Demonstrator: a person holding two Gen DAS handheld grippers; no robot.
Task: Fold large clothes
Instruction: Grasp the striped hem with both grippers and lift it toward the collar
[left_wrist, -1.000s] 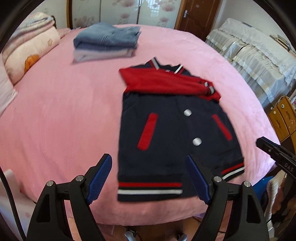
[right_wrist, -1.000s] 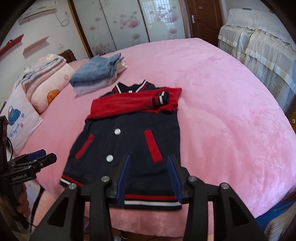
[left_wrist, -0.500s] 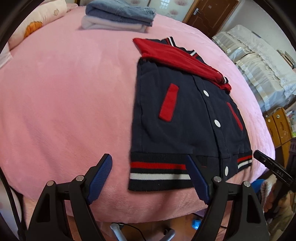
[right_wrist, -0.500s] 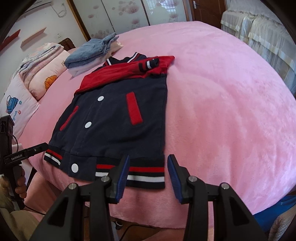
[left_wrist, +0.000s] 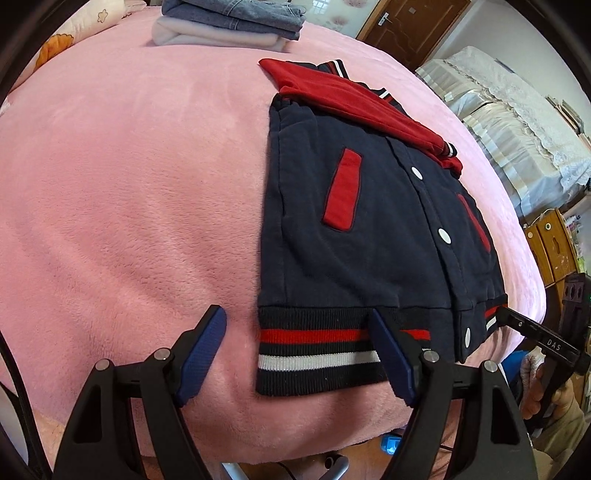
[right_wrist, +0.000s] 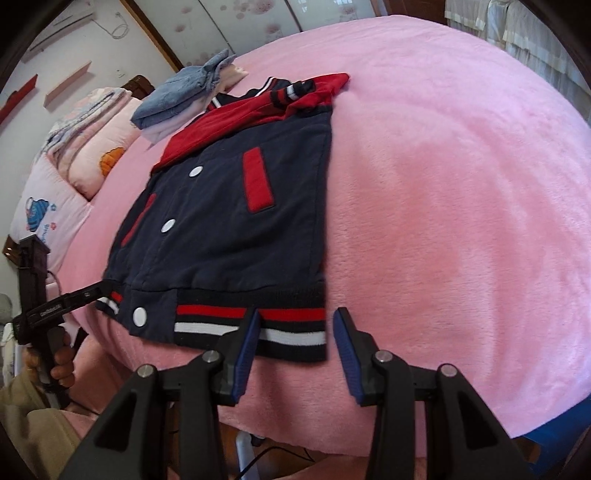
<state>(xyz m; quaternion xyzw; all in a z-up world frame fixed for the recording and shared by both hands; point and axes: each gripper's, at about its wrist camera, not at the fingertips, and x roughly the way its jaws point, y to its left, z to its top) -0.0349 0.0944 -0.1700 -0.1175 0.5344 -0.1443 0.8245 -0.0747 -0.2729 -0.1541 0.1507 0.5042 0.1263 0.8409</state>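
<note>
A navy jacket (left_wrist: 369, 236) (right_wrist: 229, 229) with red sleeves folded across its chest lies flat on the pink bed (left_wrist: 129, 206) (right_wrist: 443, 184). Its striped hem faces me at the bed's near edge. My left gripper (left_wrist: 295, 321) stands open low over the hem's left corner (left_wrist: 317, 354), one finger on bare blanket and the other over the hem. My right gripper (right_wrist: 295, 317) straddles the hem's right corner (right_wrist: 295, 332); its jaws are closing and the pads stand apart from the cloth. Each gripper also shows in the other's view, the right gripper (left_wrist: 532, 332) and the left gripper (right_wrist: 85, 295), at opposite hem ends.
A folded stack of jeans and pale clothes (left_wrist: 232, 18) (right_wrist: 184, 96) sits behind the jacket's collar. Pillows (right_wrist: 92, 140) lie at the head of the bed. A lace-covered bed (left_wrist: 517, 122), a wooden cabinet (left_wrist: 554, 243) and a door (left_wrist: 406, 26) stand to the right.
Both grippers have come down and forward from above the bed to the jacket's hem. The right jaws have narrowed. The jacket has not moved.
</note>
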